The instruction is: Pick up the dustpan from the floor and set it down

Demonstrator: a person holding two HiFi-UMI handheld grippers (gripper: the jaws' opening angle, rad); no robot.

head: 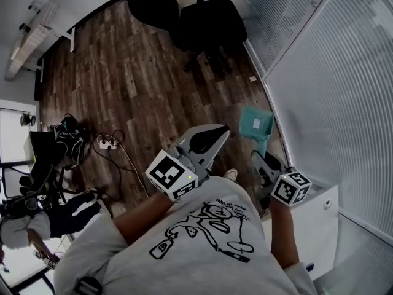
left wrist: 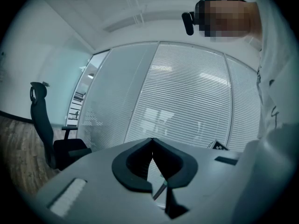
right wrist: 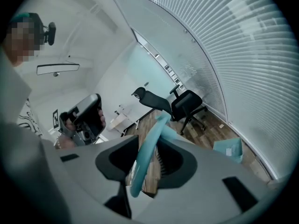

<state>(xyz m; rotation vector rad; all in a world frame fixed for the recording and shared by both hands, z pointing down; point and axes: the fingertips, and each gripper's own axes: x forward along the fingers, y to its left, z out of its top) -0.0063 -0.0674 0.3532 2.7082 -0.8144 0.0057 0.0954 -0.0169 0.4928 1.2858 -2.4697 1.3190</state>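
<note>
The right gripper [right wrist: 149, 143], half-closed on the dustpan [head: 256, 123] by its thin handle [right wrist: 161, 125], risks the pan twisting loose at centre right, while the left gripper [left wrist: 152, 146] is closed on nothing.

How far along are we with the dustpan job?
Done: the right gripper is shut on the handle of the teal dustpan. In hand: the pan shows ahead of it by the glass wall; whether it has cleared the floor I cannot tell. Still to do: setting it down. The left gripper is shut and empty.
</note>
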